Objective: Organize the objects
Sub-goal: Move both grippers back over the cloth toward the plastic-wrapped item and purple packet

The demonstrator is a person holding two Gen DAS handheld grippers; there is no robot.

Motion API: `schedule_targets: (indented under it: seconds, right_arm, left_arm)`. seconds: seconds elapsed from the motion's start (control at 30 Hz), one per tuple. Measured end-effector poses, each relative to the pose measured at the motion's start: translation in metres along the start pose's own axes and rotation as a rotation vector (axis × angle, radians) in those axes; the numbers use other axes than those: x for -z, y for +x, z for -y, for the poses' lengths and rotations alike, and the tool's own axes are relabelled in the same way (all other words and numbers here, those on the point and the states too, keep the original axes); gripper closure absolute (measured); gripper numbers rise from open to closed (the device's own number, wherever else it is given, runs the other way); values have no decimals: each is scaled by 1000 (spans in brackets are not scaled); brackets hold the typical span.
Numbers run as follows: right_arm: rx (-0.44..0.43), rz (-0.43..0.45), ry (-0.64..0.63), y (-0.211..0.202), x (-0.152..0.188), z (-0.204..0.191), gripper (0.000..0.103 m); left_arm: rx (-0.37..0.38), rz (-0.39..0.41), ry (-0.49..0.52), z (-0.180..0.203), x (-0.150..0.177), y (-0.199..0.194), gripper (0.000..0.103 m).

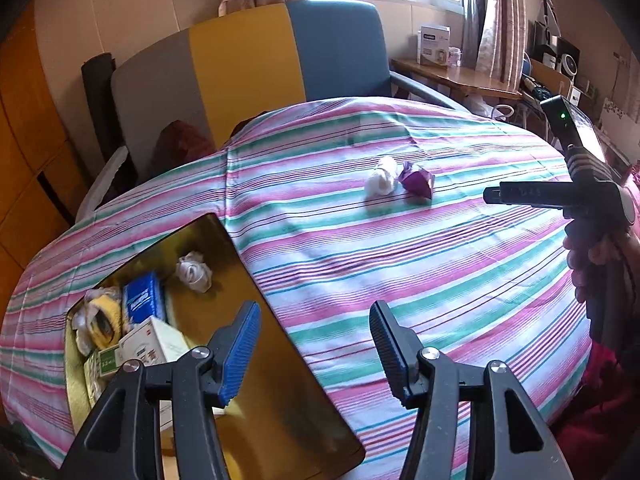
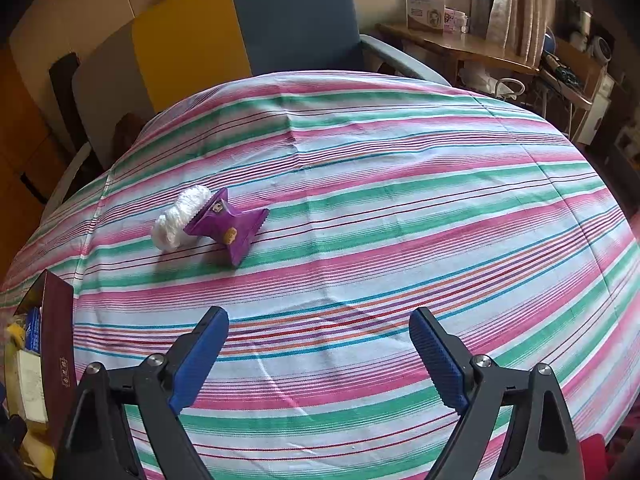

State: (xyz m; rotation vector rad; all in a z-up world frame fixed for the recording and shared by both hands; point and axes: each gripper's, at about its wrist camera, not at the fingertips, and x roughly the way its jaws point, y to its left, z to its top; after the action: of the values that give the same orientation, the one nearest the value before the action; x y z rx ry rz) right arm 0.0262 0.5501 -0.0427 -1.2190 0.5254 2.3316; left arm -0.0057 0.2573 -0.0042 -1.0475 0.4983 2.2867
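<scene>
Striped tablecloth (image 2: 360,184), right gripper (image 2: 320,356) fingers wide, empty, left gripper (image 1: 314,352) fingers parted, empty

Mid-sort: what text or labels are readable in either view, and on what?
"青", red, probably; the rest is blurred: white carton in the gold box.
Blue packet: white print, blurred.
Purple wrapper: print too small to read.
Desk box: blue label, blurred.
</scene>
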Motion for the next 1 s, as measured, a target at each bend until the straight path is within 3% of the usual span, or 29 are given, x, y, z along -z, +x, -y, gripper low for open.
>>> schedule_targets:
  seconds: [0.43,0.6,0.77,1.0]
  right_arm:
    - [-18,1,37,-3,-5,7,9]
    - [-21,-3,46,-3,-5,9,9]
    - [-28,1,64,-4,-7,11,8]
    - [-46,-4,92,-5,-7,17,8]
  left_arm:
    - [34,-39,3,14,-16,27,46]
    - [59,-75,-39,13,-24,43,46]
    - [131,-132,-151,6,-40,67,46]
    - [153,-154,-169,12,-68,100,48]
